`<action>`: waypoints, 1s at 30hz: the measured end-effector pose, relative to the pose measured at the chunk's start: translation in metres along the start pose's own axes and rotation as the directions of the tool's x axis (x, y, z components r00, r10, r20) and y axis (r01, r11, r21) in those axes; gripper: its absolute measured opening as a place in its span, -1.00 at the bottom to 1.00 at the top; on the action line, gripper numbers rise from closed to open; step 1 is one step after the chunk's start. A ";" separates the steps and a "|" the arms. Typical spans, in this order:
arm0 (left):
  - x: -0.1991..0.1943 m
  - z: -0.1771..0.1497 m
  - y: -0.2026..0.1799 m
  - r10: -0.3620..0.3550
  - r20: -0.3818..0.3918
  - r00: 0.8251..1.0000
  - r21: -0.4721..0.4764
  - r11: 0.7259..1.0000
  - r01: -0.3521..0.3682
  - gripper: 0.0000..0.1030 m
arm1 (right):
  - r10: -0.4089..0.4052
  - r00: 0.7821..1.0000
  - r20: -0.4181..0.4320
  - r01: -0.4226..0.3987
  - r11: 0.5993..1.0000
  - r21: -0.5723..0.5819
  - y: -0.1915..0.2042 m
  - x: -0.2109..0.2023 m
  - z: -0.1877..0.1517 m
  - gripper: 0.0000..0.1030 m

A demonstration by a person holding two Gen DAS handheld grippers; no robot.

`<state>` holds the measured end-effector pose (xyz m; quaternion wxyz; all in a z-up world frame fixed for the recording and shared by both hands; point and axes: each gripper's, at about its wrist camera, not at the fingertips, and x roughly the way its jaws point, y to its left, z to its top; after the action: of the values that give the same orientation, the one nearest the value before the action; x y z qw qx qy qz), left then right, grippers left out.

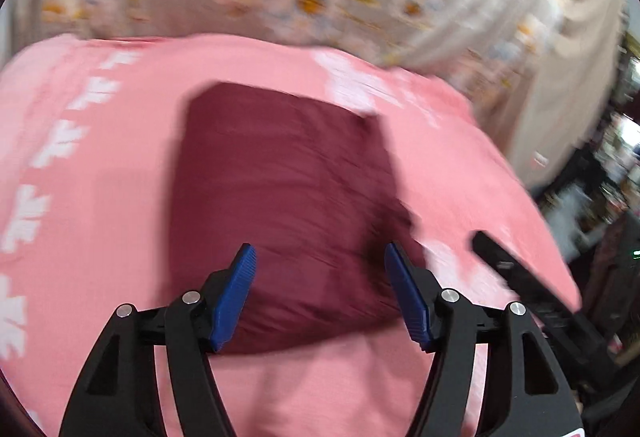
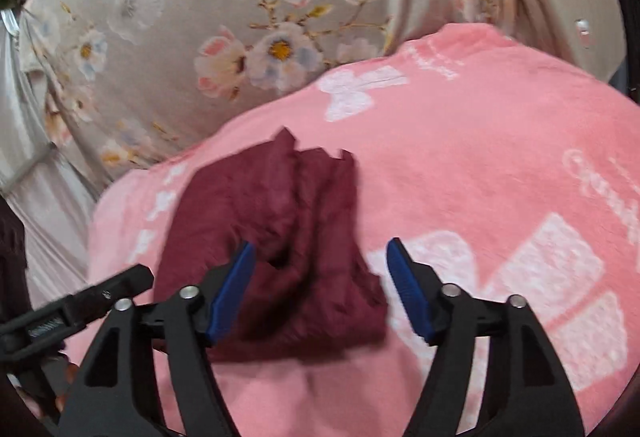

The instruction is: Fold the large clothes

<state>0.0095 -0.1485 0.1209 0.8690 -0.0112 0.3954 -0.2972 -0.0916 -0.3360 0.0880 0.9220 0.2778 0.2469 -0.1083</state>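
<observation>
The folded dark maroon fabric garment lies on a pink fleece blanket with white motifs, its long axis running away from both cameras. Layered ragged edges are shown only from the right wrist; white script there is unreadable. The left gripper and right gripper are spread wide, holding nothing

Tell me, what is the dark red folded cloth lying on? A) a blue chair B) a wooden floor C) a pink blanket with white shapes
C: the maroon folded garment rests on the pink blanket with white patterns, seen in both wrist views, with floral fabric behind it.
</observation>
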 end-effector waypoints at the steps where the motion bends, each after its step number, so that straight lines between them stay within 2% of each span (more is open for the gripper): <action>1: 0.004 0.008 0.008 0.062 0.002 0.998 -0.004 0.998 -0.062 0.25 | 0.019 0.999 -0.028 -0.019 1.000 0.013 0.005 0.011 0.006 0.39; 3: 0.015 0.018 0.020 0.153 -0.006 0.988 -0.021 0.988 -0.153 0.25 | 0.025 0.997 -0.070 -0.024 1.000 0.017 0.015 0.028 0.011 0.40; 5: 0.028 0.029 0.028 0.209 -0.026 0.978 -0.034 0.977 -0.210 0.22 | -0.005 0.993 -0.120 0.003 1.000 -0.015 0.027 0.047 0.011 0.42; 7: 0.039 0.036 0.039 0.228 -0.053 0.972 -0.049 0.972 -0.230 0.21 | -0.041 0.984 -0.172 0.030 0.997 -0.065 0.038 0.064 0.006 0.34; 8: 0.044 0.038 0.040 0.238 -0.066 0.969 -0.051 0.969 -0.241 0.21 | -0.046 0.982 -0.184 0.032 0.996 -0.079 0.041 0.067 0.001 0.17; 10: 0.051 0.038 0.043 0.244 -0.080 0.966 -0.040 0.968 -0.248 0.20 | -0.050 0.977 -0.207 0.028 0.994 -0.108 0.044 0.071 -0.005 -0.67; 12: 0.053 0.035 0.041 0.239 -0.097 0.966 -0.032 0.969 -0.243 0.15 | -0.046 0.985 -0.169 0.027 0.993 -0.111 0.038 0.060 -0.003 -0.79; 14: 0.051 0.027 0.037 0.209 -0.105 0.972 -0.030 0.977 -0.213 0.14 | -0.037 0.992 -0.122 0.027 0.996 -0.084 0.025 0.040 -0.002 -0.82; 16: 0.051 0.020 0.029 0.189 -0.111 0.976 -0.016 0.981 -0.192 0.15 | -0.079 0.993 -0.084 0.075 0.996 -0.056 0.006 0.024 -0.006 -0.84; 19: 0.066 0.011 0.016 0.169 -0.141 0.975 0.014 0.986 -0.169 0.14 | -0.140 0.982 -0.129 0.137 0.990 -0.031 -0.020 0.034 -0.019 -0.84; 22: 0.078 0.003 0.005 0.204 -0.141 0.969 0.050 0.979 -0.198 0.14 | -0.155 0.971 -0.182 0.150 0.988 -0.040 -0.031 0.050 -0.034 -0.83; 30: 0.099 -0.010 -0.004 0.297 -0.124 0.947 0.117 0.952 -0.284 0.16 | -0.183 0.967 -0.178 0.175 0.983 -0.055 -0.031 0.071 -0.049 -0.81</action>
<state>0.0511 -0.2022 0.0480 0.8729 0.1106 0.4377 -0.1848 -0.0613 -0.3379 0.0017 0.8871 0.2454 0.3564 -0.1604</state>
